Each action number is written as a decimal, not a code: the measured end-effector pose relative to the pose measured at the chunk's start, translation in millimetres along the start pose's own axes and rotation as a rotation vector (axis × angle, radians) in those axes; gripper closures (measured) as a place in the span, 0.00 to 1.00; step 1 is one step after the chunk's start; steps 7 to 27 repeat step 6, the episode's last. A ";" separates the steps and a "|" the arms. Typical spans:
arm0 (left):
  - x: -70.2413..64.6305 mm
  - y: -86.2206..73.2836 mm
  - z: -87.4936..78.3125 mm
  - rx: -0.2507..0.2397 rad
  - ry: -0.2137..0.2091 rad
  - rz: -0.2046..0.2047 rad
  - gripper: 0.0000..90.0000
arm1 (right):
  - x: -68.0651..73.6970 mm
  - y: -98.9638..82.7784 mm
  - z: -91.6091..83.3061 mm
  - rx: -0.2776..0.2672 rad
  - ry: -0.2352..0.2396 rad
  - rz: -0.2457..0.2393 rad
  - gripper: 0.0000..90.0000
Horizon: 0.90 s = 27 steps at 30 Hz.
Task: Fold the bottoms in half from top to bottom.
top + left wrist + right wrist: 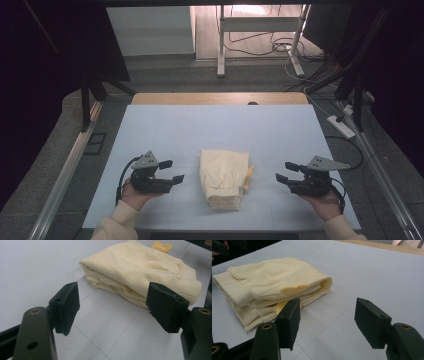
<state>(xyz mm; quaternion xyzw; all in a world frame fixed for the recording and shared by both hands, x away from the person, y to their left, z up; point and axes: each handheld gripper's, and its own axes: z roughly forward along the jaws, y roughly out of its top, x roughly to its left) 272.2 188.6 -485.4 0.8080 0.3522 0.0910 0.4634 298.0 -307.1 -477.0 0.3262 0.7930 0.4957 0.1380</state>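
Nearest, high view: two cream sleeves at bottom edge, hands on table (225, 120) front. Left gripper (171, 171) in left hand, jaws apart, nothing between, pointing right twd garment; cable loops off its left side. Right gripper (286, 172) in right hand, jaws apart, nothing between, pointing left twd garment; grey plate on top. Garment (224, 177): pale yellow, folded, flat on light blue tabletop between the two grippers, apart from both, ribbed hem twd person; darker yellow bit sticks out at its right side. Left gripper view: garment (135, 267) ahead of open jaws, not touched. Right gripper view: garment (274, 280) ahead and left of open jaws, yellow patch showing in fold. Far: wooden table edge, white stand (260, 35), cables on floor, power strip (341, 126) at right
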 end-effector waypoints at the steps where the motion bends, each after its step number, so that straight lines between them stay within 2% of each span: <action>1: 0.0 0.1 0.0 0.000 0.000 0.001 0.30 | 0.0 0.0 0.0 0.000 0.000 -0.001 0.42; 27: 0.2 -0.1 0.9 0.006 -0.004 0.000 0.30 | 0.3 -0.2 0.9 0.005 0.001 -0.001 0.41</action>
